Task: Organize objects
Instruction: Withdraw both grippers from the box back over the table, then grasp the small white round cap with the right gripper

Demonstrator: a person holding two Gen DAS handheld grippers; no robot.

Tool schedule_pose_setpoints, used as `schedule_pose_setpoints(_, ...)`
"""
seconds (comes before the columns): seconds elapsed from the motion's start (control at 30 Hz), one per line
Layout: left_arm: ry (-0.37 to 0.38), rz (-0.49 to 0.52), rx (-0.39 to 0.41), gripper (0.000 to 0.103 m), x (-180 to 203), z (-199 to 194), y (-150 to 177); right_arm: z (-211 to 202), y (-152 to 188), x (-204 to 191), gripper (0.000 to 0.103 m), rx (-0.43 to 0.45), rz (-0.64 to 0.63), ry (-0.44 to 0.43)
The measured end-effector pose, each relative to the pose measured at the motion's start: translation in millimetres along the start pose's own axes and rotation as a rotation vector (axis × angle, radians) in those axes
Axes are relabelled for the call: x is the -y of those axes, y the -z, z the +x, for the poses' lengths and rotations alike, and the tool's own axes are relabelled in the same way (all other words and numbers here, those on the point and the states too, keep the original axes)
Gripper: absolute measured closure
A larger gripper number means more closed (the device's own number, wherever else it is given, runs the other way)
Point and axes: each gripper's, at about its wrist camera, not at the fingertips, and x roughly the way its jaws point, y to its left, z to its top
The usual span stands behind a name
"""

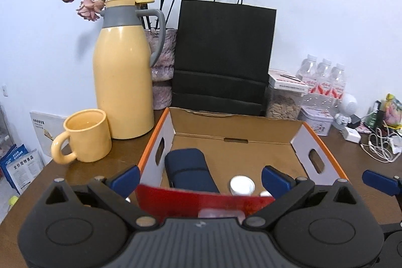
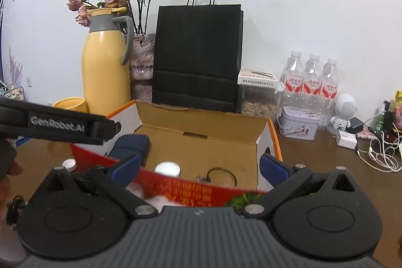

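An open cardboard box (image 1: 236, 128) with an orange rim sits on the brown table. Inside lie a navy pouch (image 1: 187, 171) and a white-capped jar (image 1: 242, 185). A red packet (image 1: 201, 201) with yellow print stretches across the box's near side, under both grippers. My left gripper (image 1: 201, 178) is open, its blue fingers wide on either side of the packet; I cannot tell whether they touch it. My right gripper (image 2: 198, 170) is also open above the red packet (image 2: 191, 190). From the right wrist I see the pouch (image 2: 130, 146), a white lid (image 2: 167, 168) and a black cable (image 2: 221, 176).
A yellow thermos (image 1: 123, 67) and yellow mug (image 1: 85, 136) stand left of the box. Behind it are a black paper bag (image 1: 223, 54) and a vase of dried roses. Water bottles (image 2: 311, 77), a tin (image 2: 299, 123), a small white figure and tangled cables (image 2: 379, 155) fill the right.
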Motion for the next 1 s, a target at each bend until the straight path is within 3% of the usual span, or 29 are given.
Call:
schedule_pose_setpoints(0.53, 0.008, 0.037, -0.008, 0.0, -19, -66, 56, -74, 44, 5, 0.0, -0.02, 0.049, 0.013)
schedule_pose_setpoints(1.0, -0.038, 0.074, -0.072, 0.0, -52, -89, 99, -110, 82, 0, 0.0, -0.081, 0.053, 0.006)
